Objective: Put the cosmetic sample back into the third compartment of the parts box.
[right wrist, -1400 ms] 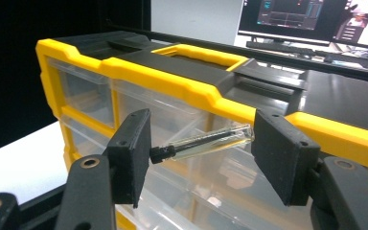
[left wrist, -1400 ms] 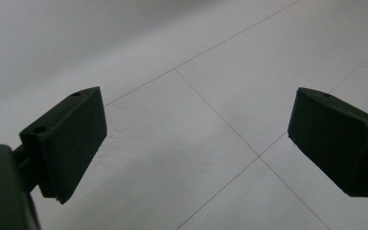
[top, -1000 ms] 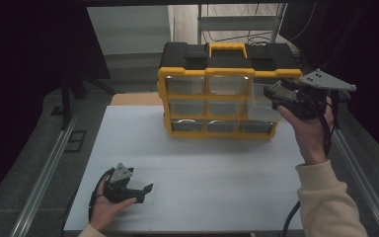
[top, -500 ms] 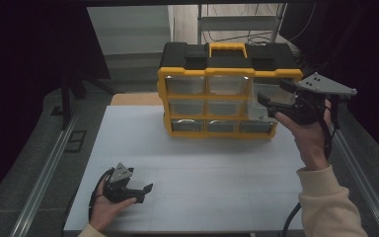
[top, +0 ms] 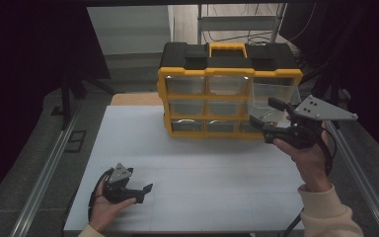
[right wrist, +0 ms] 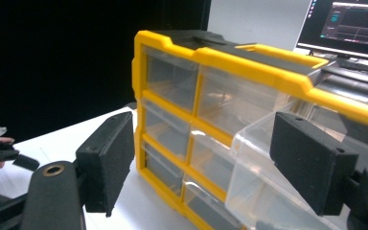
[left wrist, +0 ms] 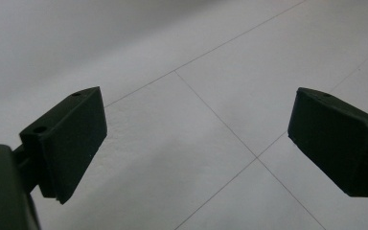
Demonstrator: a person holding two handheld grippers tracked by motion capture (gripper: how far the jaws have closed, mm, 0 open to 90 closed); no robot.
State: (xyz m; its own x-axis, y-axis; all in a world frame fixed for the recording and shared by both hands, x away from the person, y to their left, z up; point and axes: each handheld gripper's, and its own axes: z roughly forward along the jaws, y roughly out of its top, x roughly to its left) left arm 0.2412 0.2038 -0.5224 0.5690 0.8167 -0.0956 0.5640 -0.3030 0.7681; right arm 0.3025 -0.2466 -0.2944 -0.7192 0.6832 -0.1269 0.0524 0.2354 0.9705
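Well in front of the drawer cabinet [top: 229,94], toward its left, the left gripper [top: 145,188] is resting low on the white surface [top: 202,173] with its fingers [left wrist: 72,139] released and nothing between them. At the cabinet's top right corner a clear drawer [top: 275,98] is sticking out, its long axis running out of the cabinet front. The right gripper [top: 265,113], the nearer one, is hovering just in front of that drawer with its fingers [right wrist: 311,160] parted and having just been closing slightly, one finger lying against the drawer's side wall but gripping nothing; a monitor [right wrist: 347,24] is glowing behind the cabinet, and nothing is standing in the way.
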